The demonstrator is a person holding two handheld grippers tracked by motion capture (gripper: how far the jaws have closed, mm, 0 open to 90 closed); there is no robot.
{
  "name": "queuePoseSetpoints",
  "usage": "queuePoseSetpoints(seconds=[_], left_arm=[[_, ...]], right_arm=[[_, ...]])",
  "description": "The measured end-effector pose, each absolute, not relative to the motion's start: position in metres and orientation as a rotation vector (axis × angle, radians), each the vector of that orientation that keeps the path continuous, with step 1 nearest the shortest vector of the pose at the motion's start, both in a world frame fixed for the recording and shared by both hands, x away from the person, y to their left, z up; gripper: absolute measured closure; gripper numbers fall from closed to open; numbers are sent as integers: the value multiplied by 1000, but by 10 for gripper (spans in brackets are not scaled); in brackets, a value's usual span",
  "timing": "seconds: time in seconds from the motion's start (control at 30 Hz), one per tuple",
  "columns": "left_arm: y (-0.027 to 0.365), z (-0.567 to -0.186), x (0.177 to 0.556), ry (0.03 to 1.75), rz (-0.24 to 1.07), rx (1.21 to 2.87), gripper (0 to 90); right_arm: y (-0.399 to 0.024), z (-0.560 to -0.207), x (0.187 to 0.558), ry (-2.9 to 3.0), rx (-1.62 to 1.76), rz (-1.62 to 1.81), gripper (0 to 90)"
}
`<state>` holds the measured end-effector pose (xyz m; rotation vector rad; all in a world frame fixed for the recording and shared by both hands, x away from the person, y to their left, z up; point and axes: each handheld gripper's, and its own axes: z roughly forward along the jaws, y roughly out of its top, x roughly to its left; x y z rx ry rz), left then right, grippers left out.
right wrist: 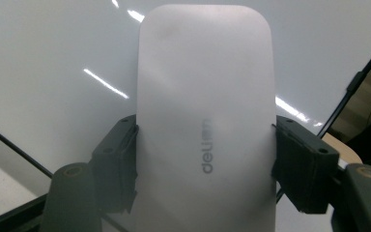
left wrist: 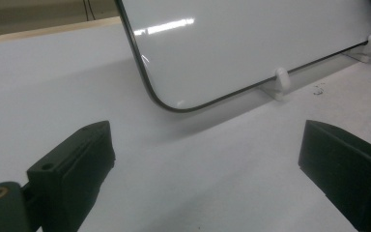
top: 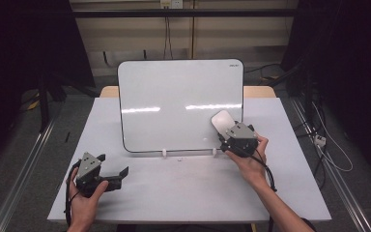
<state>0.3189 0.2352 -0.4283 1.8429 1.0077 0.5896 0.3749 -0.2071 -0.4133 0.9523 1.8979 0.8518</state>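
A whiteboard (top: pixel 181 104) stands tilted back on small white feet (top: pixel 164 152) at the middle of the table; its lower corner (left wrist: pixel 174 104) shows in the left gripper view. My right gripper (top: pixel 227 129) is shut on a white eraser (top: pixel 221 121), holding it against the board's lower right area. In the right gripper view the eraser (right wrist: pixel 205 121) sits clamped between both jaws, its printed face toward the camera. My left gripper (top: pixel 118 175) rests on the table at the front left, open, nothing between its jaws, pointing toward the board.
The white table (top: pixel 188 188) has bare surface in front of the board. A few small dark specks (left wrist: pixel 317 89) lie on the table near one foot (left wrist: pixel 281 79). Cables (top: pixel 328 150) run on the floor to the right of the table.
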Motion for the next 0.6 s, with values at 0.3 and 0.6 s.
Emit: queuePoseSetpoints(seconds=[0.3,0.6], left_arm=[[233,-428,320,1010,584,1840,54],[233,-428,323,1017,580,1836,54]], right_arm=[[-205,-414,375,1890,959,847,315],[-206,-415,379,1912,974,861,304]])
